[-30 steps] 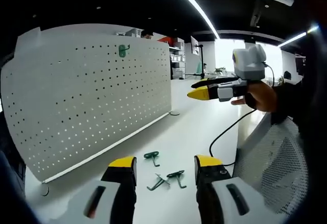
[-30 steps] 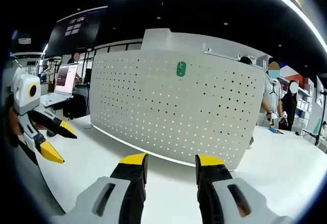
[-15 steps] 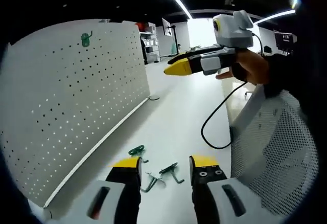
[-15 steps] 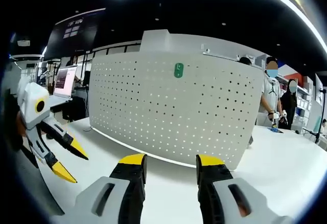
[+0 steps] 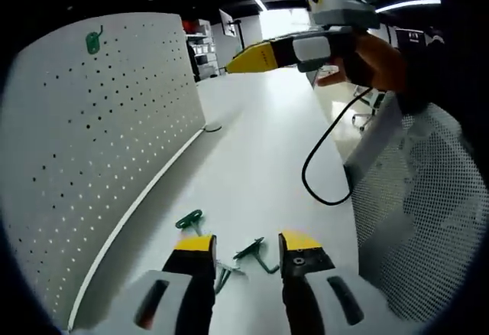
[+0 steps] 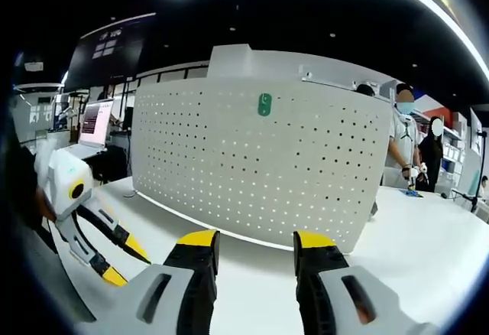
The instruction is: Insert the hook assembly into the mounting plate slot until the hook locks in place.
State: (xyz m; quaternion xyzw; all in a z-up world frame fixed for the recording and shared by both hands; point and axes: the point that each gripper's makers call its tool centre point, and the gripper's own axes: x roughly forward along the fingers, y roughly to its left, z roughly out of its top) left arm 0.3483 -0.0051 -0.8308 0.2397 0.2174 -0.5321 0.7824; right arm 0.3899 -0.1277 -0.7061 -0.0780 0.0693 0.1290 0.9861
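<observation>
A white pegboard mounting plate (image 6: pixel 260 167) stands upright on the white table, with one green hook (image 6: pixel 264 104) hung near its top; that mounted hook (image 5: pixel 93 40) is also at the upper left of the left gripper view. Three loose green hooks lie on the table: one (image 5: pixel 189 219) just beyond my left jaw, one (image 5: pixel 254 251) between the jaws, one (image 5: pixel 223 275) close to the left jaw. My left gripper (image 5: pixel 248 243) hovers open just above them, holding nothing. My right gripper (image 6: pixel 257 239) is open and empty, facing the pegboard.
A hand (image 5: pixel 367 60) holds the right gripper (image 5: pixel 244 60) high over the table, its black cable (image 5: pixel 325 170) trailing down. A mesh chair back (image 5: pixel 412 213) is at the right. The left gripper (image 6: pixel 126 262) shows low on the left. People (image 6: pixel 405 144) stand behind the board.
The left gripper has dropped lower and nearer the loose hooks, which now lie between and beside its jaws. In the right gripper view it has sunk down and rightward. The right gripper stays put.
</observation>
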